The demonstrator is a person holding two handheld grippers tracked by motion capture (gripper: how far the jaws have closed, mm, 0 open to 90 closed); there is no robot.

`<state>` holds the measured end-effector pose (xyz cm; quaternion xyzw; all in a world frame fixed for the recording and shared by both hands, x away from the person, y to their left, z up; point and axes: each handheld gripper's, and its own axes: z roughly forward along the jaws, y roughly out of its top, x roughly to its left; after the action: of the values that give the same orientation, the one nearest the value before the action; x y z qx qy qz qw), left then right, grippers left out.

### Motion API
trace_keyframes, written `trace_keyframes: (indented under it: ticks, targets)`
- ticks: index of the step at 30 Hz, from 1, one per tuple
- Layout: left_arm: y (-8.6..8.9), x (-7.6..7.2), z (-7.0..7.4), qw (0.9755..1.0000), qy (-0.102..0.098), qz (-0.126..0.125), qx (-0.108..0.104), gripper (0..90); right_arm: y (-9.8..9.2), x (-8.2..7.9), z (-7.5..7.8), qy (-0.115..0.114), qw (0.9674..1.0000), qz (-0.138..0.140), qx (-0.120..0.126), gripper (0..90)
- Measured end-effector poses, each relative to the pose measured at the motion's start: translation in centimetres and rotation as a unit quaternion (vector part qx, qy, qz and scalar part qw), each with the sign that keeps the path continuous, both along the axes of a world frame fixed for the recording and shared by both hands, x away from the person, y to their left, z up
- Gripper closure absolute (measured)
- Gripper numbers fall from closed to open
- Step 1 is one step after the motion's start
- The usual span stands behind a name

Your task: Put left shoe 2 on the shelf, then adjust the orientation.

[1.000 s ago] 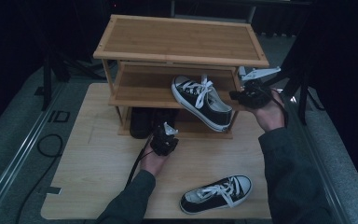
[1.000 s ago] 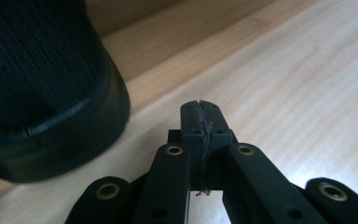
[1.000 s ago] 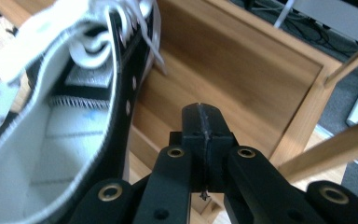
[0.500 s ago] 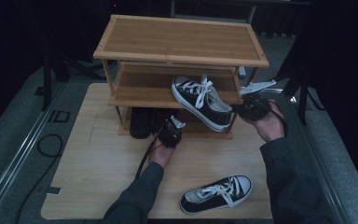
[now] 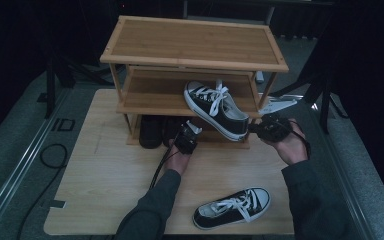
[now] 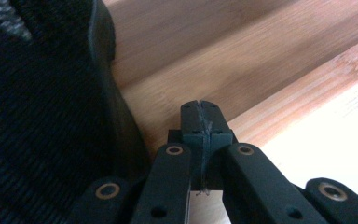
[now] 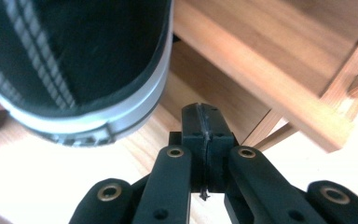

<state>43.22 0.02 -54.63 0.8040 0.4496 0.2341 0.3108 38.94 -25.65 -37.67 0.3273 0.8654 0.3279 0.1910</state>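
- Two black sneakers: one sneaker (image 5: 219, 108) tilts off the rack's (image 5: 195, 47) middle shelf; the second sneaker (image 5: 232, 208) lies on the table (image 5: 105, 170).
- Two hand-held grippers, left hand-held gripper (image 5: 189, 134) and right hand-held gripper (image 5: 256, 128), both clenched, empty.

Shoe rack (image 5: 195, 45), upper centre of high view: light wood, smooth, faint satin sheen, fine straight grain.
Bench (image 5: 105, 175), lower half: pale wood board, matt, smooth.
Sneaker (image 5: 219, 107) at centre: black woven canvas, matt; white rubber sole edge, slightly glossy; white cloth laces.
Second sneaker (image 5: 232, 207), lower centre: same black canvas, white rubber toe cap, cloth laces.
Left gripper (image 6: 200, 119) and right gripper (image 7: 200, 121) fingers: black matt plastic, brass-coloured metal rivets.
Floor (image 5: 10, 165) at left edge: grey carpet, rough.
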Motion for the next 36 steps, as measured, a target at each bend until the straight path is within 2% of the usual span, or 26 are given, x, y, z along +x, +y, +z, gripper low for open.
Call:
trace_keyframes:
  ticks: [2,6,15,22,30,36]
  targets:
    - [-0.3,0.4,-0.3,0.9999,-0.001,0.012,0.000,89.1,0.0,-0.4,-0.3,0.002,1.0000,0.003,-0.001,89.8]
    - [-0.8,0.6,-0.6,0.9999,-0.007,0.009,0.008,89.6,-0.2,-0.7,-0.5,0.004,1.0000,0.003,0.000,89.9]
    - [-0.9,0.6,-0.5,0.9997,-0.006,0.004,0.023,89.7,-0.3,-2.2,-0.6,-0.001,0.9999,0.017,0.004,90.0]
    - [-1.0,0.6,-0.5,0.9998,-0.007,0.005,0.020,89.8,-0.5,-3.4,-0.1,-0.012,0.9995,0.024,0.016,89.9]
    - [-0.9,0.6,-0.5,0.9998,-0.005,0.005,0.019,89.8,-0.7,-4.5,0.3,-0.015,0.9988,0.038,0.026,90.0]
    - [-1.0,0.6,-0.5,0.9998,-0.005,0.005,0.020,89.8,-0.5,-5.1,0.5,-0.020,0.9984,0.047,0.023,90.0]
